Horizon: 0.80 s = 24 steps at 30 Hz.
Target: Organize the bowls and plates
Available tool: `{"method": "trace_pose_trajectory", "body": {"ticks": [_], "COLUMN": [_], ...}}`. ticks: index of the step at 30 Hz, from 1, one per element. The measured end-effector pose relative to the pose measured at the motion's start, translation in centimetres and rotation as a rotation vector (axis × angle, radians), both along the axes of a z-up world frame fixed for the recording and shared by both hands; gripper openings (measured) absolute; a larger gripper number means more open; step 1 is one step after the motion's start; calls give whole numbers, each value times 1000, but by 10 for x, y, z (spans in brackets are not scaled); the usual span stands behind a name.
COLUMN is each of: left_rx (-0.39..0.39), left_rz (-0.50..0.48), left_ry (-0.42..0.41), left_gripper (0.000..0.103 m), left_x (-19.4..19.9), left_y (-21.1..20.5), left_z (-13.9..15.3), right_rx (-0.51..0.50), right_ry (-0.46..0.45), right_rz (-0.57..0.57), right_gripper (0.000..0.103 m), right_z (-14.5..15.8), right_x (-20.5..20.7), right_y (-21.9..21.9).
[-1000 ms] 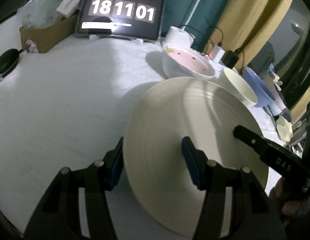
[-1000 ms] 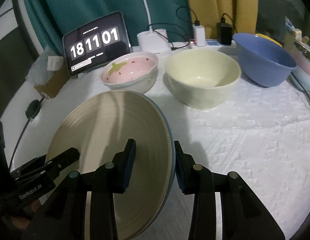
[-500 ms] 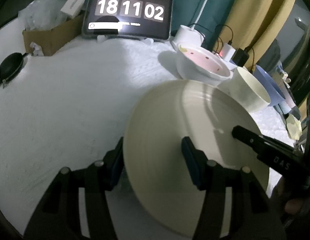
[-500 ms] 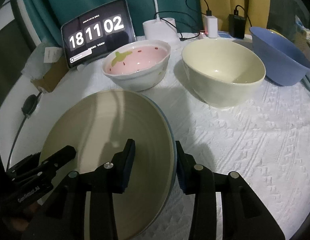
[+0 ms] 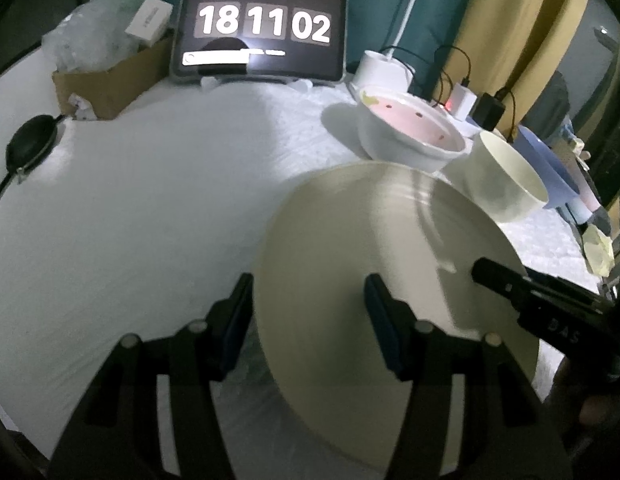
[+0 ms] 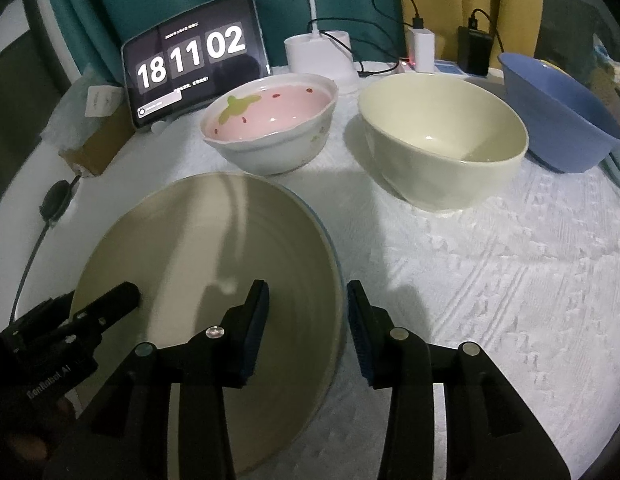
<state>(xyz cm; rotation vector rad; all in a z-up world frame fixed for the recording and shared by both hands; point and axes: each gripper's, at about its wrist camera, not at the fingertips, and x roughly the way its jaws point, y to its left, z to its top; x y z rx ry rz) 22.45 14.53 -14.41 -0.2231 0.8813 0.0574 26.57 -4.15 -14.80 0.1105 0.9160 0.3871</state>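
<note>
A large cream plate [image 5: 381, 248] is held between both grippers above the white cloth; it also shows in the right wrist view [image 6: 214, 264]. My left gripper [image 5: 310, 316] straddles its left rim and my right gripper [image 6: 308, 320] straddles its right rim, jaws closed on the edge. Behind stand a pink strawberry bowl [image 6: 270, 120], a cream bowl [image 6: 441, 140] and a blue bowl [image 6: 557, 108] in a row.
A tablet clock [image 6: 194, 68] stands at the back. A cardboard box with bags [image 5: 106, 68], a white lamp base [image 6: 319, 54], chargers with cables [image 6: 473, 52] and a black pouch [image 5: 30, 142] lie around the table's far side.
Both grippers with the plate have moved forward toward the bowls, which look larger and closer now. The grip on the plate is unchanged.
</note>
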Motion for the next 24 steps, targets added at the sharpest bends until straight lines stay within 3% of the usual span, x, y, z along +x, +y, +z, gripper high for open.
{"method": "trace_pose_trajectory", "body": {"ticks": [11, 24], "left_rx": [51, 83], "left_rz": [43, -25], "left_ry": [-59, -138], "left_gripper": [58, 58], "left_x": [-12, -13], "left_y": [-3, -47], "left_z": [16, 44], "right_rx": [10, 56], "right_ry": [-20, -52], "right_rz": [-24, -8], "right_gripper": [42, 48], "right_z": [6, 18], "right_x": [-9, -21], "right_y": [-21, -50]}}
